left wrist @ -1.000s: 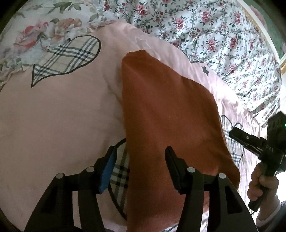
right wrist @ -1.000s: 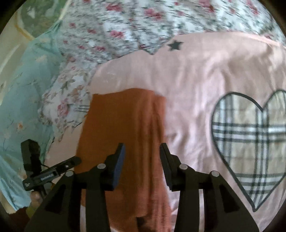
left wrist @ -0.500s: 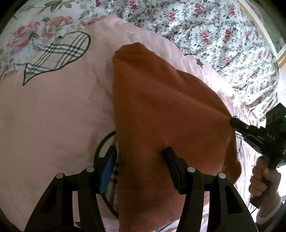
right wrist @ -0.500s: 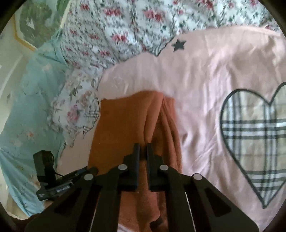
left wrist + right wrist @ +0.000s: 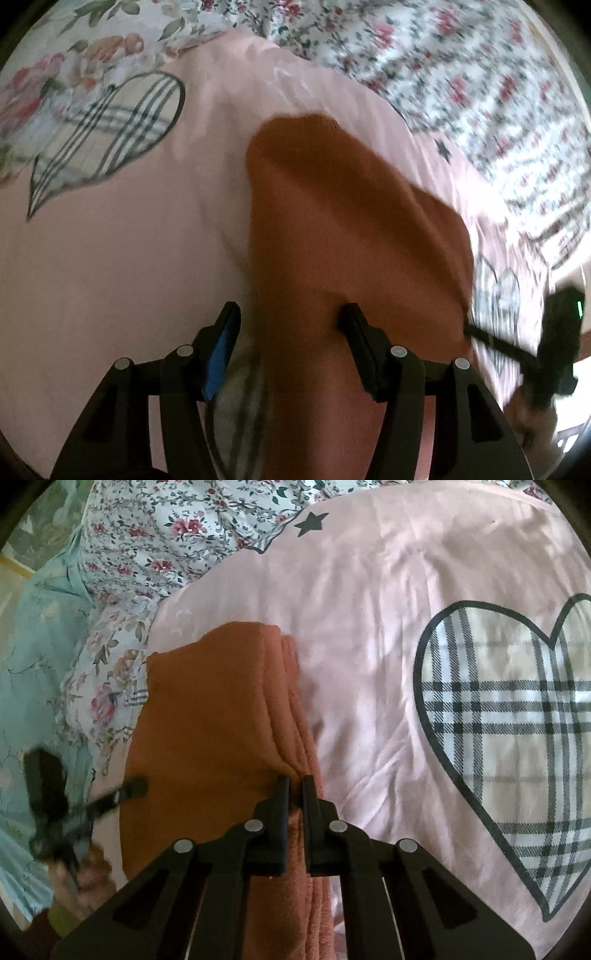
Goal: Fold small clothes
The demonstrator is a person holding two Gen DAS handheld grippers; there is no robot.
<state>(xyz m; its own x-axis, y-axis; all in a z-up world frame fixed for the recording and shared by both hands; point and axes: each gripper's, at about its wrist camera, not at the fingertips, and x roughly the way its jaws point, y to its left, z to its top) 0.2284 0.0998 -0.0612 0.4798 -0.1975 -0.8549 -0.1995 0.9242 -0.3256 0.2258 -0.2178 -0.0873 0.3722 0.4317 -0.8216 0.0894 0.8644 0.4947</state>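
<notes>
Since the earlier frames, the right gripper [image 5: 294,788] has gone from spread jaws to jaws pinched on the right-hand edge of the rust-orange terry-cloth garment [image 5: 207,720], and it has lifted that edge so the cloth now bunches into ridges just ahead of the fingertips. The left gripper [image 5: 288,325] has its jaws apart, straddling the near end of the garment [image 5: 332,229] without clamping it; its left finger sits over the bedspread and its right finger over the cloth. For the step in hand, judged to be a lengthwise fold, carry the pinched edge across toward the opposite long edge in a low arc, keep the grip near the hem so the layers stay aligned, and use the left gripper to pin or grasp the near end so the cloth does not drag. The garment lies on the pink quilted bedspread with plaid heart patches [image 5: 406,627], near its left edge beside the floral-print sheet [image 5: 177,535]. Its long axis runs from the near edge of the bedspread away toward the floral sheet, with the narrower rounded end pointing to the far side.
</notes>
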